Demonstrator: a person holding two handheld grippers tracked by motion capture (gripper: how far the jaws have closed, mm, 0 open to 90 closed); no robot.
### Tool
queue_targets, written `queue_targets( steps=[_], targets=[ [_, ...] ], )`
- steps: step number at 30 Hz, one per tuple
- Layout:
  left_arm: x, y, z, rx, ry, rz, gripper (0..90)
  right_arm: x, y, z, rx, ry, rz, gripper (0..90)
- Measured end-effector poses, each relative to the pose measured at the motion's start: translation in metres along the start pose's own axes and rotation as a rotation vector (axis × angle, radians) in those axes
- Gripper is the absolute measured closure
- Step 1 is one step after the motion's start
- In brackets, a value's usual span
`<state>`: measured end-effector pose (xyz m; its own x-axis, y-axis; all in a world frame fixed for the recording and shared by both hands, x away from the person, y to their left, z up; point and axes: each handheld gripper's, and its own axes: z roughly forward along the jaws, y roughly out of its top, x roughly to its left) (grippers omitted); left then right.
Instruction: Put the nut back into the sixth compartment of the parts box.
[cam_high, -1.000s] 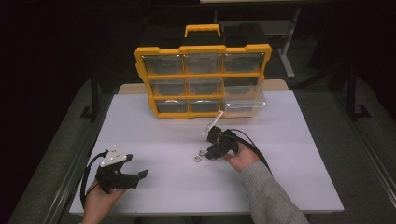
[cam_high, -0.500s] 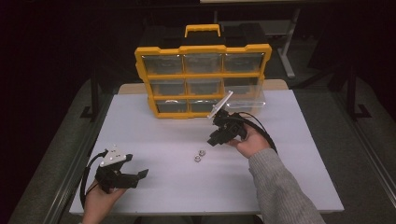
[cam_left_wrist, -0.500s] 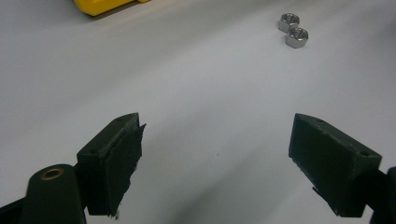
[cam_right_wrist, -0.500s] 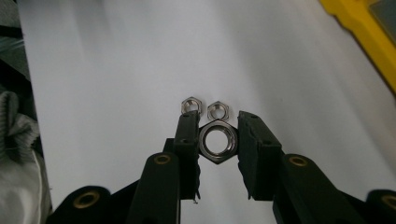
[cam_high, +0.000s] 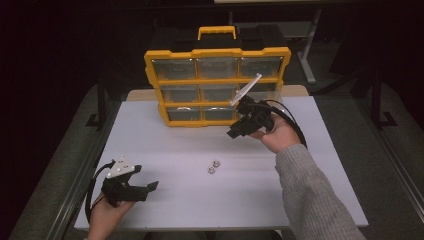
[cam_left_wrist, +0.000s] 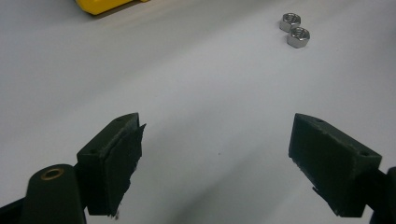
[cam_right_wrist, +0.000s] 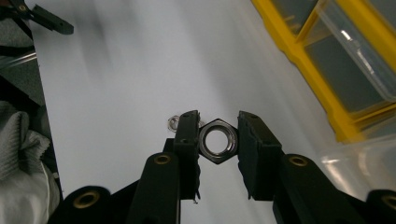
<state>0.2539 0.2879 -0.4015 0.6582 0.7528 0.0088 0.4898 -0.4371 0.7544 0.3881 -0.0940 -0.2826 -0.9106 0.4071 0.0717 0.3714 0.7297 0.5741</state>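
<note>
My right gripper (cam_high: 234, 133) hangs above the table in front of the yellow organizer case (cam_high: 217, 80). It is shut on a steel hex nut (cam_right_wrist: 217, 146), which sits flat between the two pads with its hole facing the camera. Two more hex nuts (cam_high: 214, 166) lie side by side on the white table (cam_high: 300, 200) below and to the left of that gripper; they also appear in the left gripper view as nuts (cam_left_wrist: 294, 29). My left gripper (cam_high: 145, 189) rests low at the front left, open, with nothing between its jaws (cam_left_wrist: 215, 154).
The organizer case stands upright at the back of the table, with a grid of clear-fronted compartments and a carry handle (cam_high: 216, 32). A clear bin (cam_right_wrist: 359, 158) sits near its base at the right. Dark floor surrounds the table.
My right gripper has risen from the table and moved back toward the organizer, carrying one nut. Two nuts stay on the table where it was. The left gripper has not moved.
</note>
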Motion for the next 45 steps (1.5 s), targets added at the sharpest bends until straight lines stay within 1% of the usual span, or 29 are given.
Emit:
queue_targets(
  steps=[1,2,8,12,13,17,20,27,29,30,34,38,39,44,45],
  targets=[
    [0.000,0.000,0.000,0.000,0.000,0.001,17.0,-0.001,0.001,-0.003,0.000,-0.007,-0.008,69.0],
    [0.000,0.000,0.000,-0.004,0.000,-0.001,17.0,-0.001,0.003,-0.006,-0.003,-0.006,0.005,69.0],
    [0.000,0.000,0.000,-0.008,0.003,-0.003,17.0,-0.006,0.013,-0.024,-0.003,-0.029,0.010,69.0],
    [0.000,0.000,0.000,-0.006,0.002,-0.005,17.0,-0.010,0.018,-0.038,-0.015,-0.031,0.028,69.0],
    [0.000,0.000,0.000,-0.005,0.002,-0.007,17.0,-0.011,0.019,-0.042,-0.014,-0.040,0.033,69.0],
    [0.001,0.000,-0.001,-0.007,0.002,-0.003,17.0,-0.019,0.022,-0.055,-0.025,-0.056,0.049,69.0],
    [0.001,0.000,-0.001,-0.010,0.002,-0.005,17.0,-0.028,0.019,-0.061,-0.032,-0.060,0.080,69.0],
    [0.001,0.000,-0.001,-0.010,0.001,-0.007,17.0,-0.050,0.010,-0.065,-0.033,-0.098,0.145,69.0],
    [0.001,0.000,-0.001,-0.014,0.002,-0.007,16.9,-0.056,0.008,-0.066,-0.036,-0.105,0.174,69.0],
    [0.001,0.000,-0.001,-0.014,0.002,-0.007,17.0,-0.059,0.006,-0.067,-0.039,-0.110,0.179,69.0],
    [0.001,0.000,0.000,-0.015,0.004,-0.007,17.0,-0.067,0.003,-0.066,-0.033,-0.123,0.212,69.0],
    [0.001,0.000,0.000,-0.012,0.003,-0.003,17.0,-0.073,0.001,-0.062,-0.023,-0.139,0.224,69.0],
    [0.001,0.000,0.000,-0.012,0.002,-0.005,17.0,-0.075,0.001,-0.058,-0.013,-0.142,0.227,69.0],
    [0.001,0.000,-0.001,-0.016,0.004,-0.009,17.0,-0.078,0.001,-0.051,0.010,-0.134,0.237,68.6],
    [0.001,0.000,-0.001,-0.016,0.004,-0.013,17.0,-0.079,0.001,-0.050,0.016,-0.139,0.239,68.4]
  ],
)
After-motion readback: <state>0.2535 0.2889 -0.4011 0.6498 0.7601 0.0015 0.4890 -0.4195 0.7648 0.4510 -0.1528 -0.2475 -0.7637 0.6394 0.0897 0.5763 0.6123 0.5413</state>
